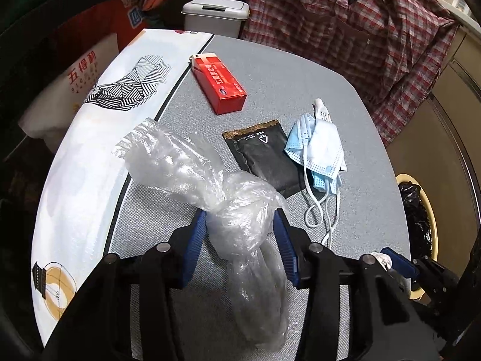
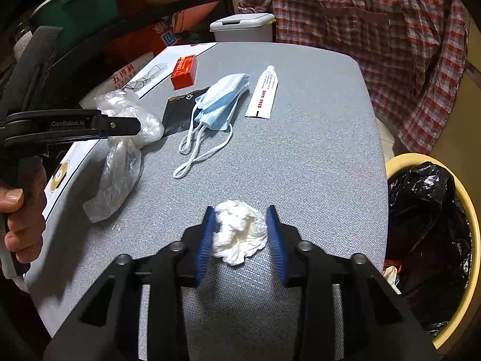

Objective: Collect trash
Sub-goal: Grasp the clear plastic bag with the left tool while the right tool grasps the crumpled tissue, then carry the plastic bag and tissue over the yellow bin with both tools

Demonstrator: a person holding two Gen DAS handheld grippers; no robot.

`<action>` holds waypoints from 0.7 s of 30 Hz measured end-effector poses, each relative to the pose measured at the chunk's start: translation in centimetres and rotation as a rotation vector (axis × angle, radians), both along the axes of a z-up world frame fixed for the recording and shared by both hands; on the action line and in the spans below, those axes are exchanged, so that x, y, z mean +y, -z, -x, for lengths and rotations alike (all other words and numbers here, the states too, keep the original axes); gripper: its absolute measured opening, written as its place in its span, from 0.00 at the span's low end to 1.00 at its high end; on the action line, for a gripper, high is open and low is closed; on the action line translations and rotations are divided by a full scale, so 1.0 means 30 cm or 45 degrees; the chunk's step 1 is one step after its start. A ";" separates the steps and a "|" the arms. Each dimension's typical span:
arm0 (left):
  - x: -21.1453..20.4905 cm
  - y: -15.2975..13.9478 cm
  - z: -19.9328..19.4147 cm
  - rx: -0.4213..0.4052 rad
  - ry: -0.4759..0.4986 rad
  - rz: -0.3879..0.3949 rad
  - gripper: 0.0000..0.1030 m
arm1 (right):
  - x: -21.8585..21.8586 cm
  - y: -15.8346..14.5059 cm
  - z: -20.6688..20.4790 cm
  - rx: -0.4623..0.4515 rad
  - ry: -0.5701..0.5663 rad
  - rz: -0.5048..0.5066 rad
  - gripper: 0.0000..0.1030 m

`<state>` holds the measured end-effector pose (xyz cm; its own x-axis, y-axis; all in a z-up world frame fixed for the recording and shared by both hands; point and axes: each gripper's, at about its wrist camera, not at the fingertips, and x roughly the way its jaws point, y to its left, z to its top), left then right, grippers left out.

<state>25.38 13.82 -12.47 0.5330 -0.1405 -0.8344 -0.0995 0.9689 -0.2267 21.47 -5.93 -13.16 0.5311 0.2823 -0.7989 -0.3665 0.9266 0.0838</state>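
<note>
Left gripper point(image 1: 240, 225) clamped on crumpled clear plastic bag point(image 1: 240, 210), pads pressing both sides, over grey table point(image 1: 300, 69). Right gripper point(image 2: 240, 231) narrow around white tissue wad point(image 2: 240, 231); left pad touches, right pad maybe just clear, hard to tell. Face masks point(image 2: 222, 99) at 12 o'clock of the tissue, red box point(image 2: 184, 71) at 11, black-lined bin point(image 2: 433, 240) at 3.

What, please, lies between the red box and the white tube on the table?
The blue face masks lie between the red box and the white tube, seen in the right wrist view.
</note>
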 end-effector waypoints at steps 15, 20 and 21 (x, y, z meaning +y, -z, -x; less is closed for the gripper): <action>-0.017 -0.160 0.060 -0.168 0.010 -0.071 0.39 | -0.020 -0.116 0.053 -0.124 -0.002 -0.060 0.19; -0.029 -0.222 0.095 -0.237 0.008 -0.092 0.39 | -0.031 -0.157 0.079 -0.161 0.007 -0.072 0.19; -0.033 -0.228 0.100 -0.243 0.008 -0.093 0.39 | -0.037 -0.165 0.081 -0.169 0.009 -0.073 0.19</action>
<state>22.38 12.82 -5.61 0.6819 -0.0869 -0.7262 -0.0554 0.9839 -0.1698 19.04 -7.03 -8.21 0.6334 0.3215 -0.7039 -0.3713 0.9243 0.0881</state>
